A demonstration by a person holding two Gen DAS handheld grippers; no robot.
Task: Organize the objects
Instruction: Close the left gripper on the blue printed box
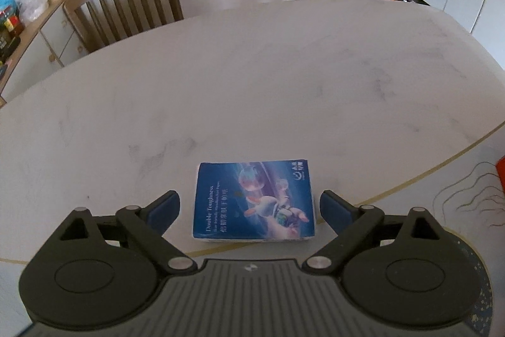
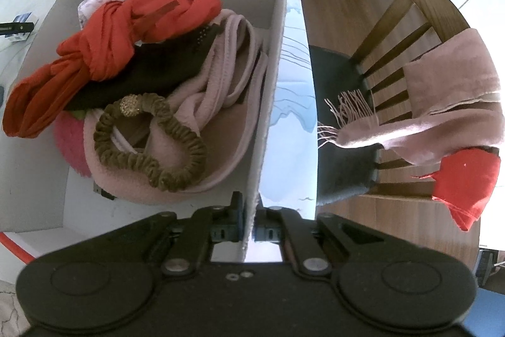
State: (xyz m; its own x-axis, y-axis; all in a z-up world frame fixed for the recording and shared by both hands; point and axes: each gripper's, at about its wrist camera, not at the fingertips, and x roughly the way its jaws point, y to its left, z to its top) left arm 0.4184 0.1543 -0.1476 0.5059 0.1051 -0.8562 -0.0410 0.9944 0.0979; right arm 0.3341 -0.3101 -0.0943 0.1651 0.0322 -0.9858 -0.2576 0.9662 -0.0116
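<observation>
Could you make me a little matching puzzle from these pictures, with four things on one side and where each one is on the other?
Things:
1. blue tissue packet
2. olive-brown velvet scrunchie
3. pale pink fringed scarf
4. knotted orange-red cloth

Places:
A. draped over the wooden chair
B. on the white table, between the open left gripper fingers
C. inside the white cardboard box, on the pink fleece
D. inside that box, over a dark cloth

Pairs: 1-B, 2-C, 3-A, 4-D
</observation>
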